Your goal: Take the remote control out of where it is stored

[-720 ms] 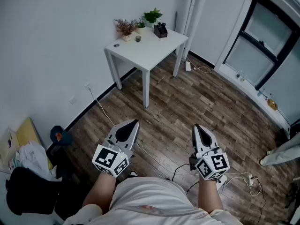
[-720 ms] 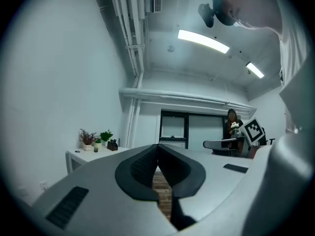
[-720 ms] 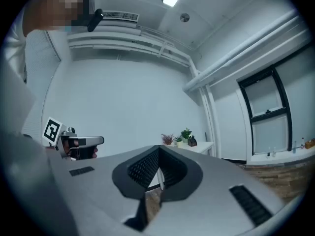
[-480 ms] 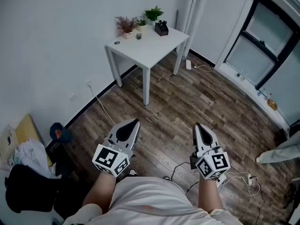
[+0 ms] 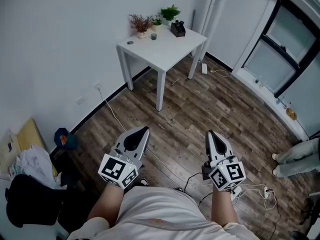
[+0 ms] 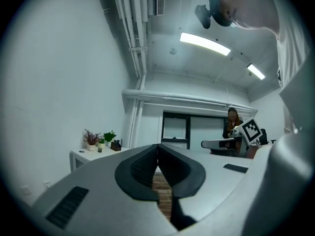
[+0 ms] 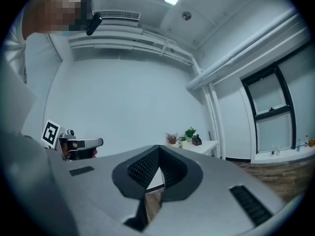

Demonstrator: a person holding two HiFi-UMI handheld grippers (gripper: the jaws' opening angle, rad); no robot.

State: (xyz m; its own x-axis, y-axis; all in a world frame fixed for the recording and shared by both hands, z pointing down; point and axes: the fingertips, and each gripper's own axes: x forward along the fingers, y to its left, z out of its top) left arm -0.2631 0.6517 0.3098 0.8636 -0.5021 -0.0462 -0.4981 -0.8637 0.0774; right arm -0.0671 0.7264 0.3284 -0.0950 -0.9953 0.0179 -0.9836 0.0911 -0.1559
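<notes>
One white table (image 5: 165, 51) bears three potted plants (image 5: 141, 23), one small dark cup (image 5: 153, 36) and one black box (image 5: 177, 29). One window (image 5: 272, 59). Two grippers - left gripper (image 5: 144, 130), right gripper (image 5: 210, 133).

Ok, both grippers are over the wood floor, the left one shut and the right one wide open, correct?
Not quite. The right gripper is shut as well: the right gripper view shows its jaws together with nothing between them. The left gripper is shut, and both are over the wood floor.
</notes>
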